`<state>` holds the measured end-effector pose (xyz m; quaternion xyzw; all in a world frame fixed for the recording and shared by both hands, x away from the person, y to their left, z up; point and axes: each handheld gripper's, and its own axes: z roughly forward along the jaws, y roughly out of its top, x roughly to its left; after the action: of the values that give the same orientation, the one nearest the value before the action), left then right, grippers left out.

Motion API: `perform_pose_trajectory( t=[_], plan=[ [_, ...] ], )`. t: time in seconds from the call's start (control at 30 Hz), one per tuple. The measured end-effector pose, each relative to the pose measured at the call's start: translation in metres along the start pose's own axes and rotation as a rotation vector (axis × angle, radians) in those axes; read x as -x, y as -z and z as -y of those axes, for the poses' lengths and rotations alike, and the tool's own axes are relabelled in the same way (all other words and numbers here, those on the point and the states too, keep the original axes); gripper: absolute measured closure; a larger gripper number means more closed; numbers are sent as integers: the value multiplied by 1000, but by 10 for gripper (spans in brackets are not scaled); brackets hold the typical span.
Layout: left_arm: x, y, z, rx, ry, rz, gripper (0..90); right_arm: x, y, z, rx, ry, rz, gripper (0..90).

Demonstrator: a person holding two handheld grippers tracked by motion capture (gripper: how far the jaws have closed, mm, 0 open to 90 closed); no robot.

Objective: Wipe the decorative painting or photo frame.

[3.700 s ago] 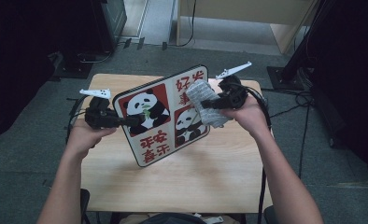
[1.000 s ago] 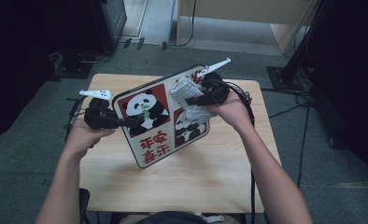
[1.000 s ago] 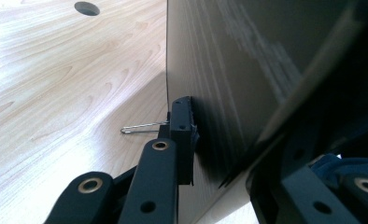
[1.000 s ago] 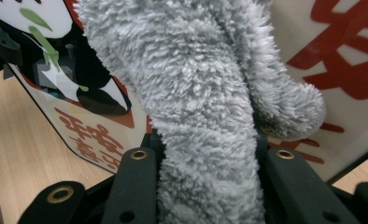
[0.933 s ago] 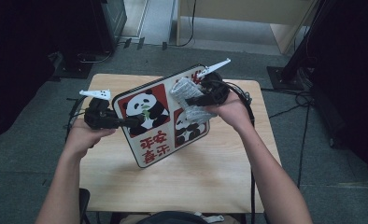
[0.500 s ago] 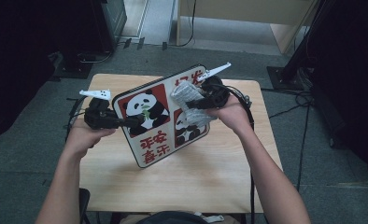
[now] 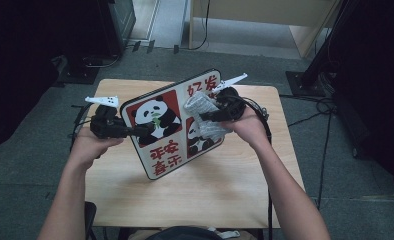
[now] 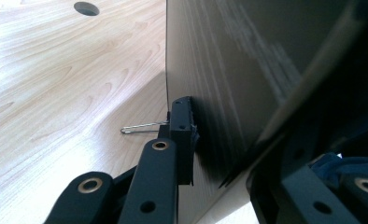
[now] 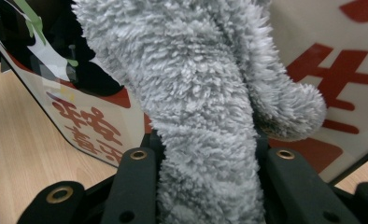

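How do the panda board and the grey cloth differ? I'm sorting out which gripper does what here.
The panda board is flat, stiff and printed in red, white and black; the grey cloth is plain, fluffy and bunched. The board is far larger. The left gripper clamps the board's edge, tilted up off the table; the right gripper pinches the cloth against its face.

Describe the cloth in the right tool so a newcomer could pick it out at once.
Start at the light wooden table, where a panda picture board stands tilted on its edge, clamped at its left side by the left tool. Against the board's printed face, the right tool is shut on a grey fluffy cloth. It is the one soft, shaggy thing there, plain grey against the red, white and black print.
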<state>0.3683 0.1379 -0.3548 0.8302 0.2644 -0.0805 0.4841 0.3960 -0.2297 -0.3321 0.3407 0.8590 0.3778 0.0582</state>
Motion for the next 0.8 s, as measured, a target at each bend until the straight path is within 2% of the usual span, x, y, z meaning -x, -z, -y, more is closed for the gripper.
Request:
perform_pose_trajectory(
  t=[0.43, 0.8],
  plan=[
    [0, 0, 0, 0, 2, 1, 774, 1, -8, 14, -11, -3, -1, 669],
    [0, 0, 0, 1, 1, 1, 774, 3, -19, 29, -37, -31, -9, 648]
  ],
)
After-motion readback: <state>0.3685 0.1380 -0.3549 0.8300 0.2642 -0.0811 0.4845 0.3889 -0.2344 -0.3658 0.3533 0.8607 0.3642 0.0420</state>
